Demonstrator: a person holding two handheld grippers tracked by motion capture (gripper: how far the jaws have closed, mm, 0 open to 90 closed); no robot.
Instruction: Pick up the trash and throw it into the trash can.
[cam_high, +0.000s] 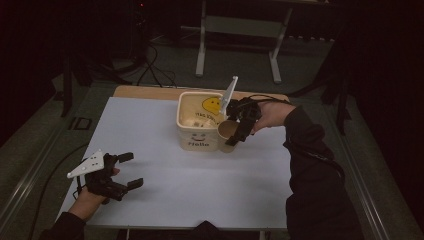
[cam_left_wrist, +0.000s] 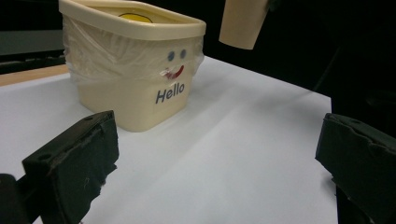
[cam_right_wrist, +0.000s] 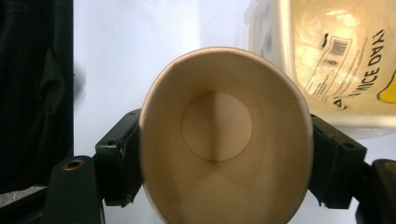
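- The right gripper (cam_high: 235, 131) is clamped on a paper cup (cam_high: 226, 134), one black jaw pressed to each side of the wall; in the right gripper view the cup (cam_right_wrist: 224, 140) is squeezed slightly oval and its mouth faces the camera, showing an empty bottom
- The cup hangs off the table, just beside the right front corner of the cream bin (cam_high: 198, 122), with its base clear of the white table top (cam_high: 200, 190) (the left gripper view shows the cup (cam_left_wrist: 243, 21) in the air, above and right of the bin)
- Holding it by the sides, mouth up, probably keeps it steady for a short carry over the rim; I judge the bin to be the likely goal
- The bin (cam_left_wrist: 135, 70) is lined with a thin clear bag folded over its rim and bears a printed face and "Hello"
- The left gripper (cam_high: 125, 171) rests low at the near left of the table, jaws spread wide and holding nothing, well apart from the bin, likely parked out of the way
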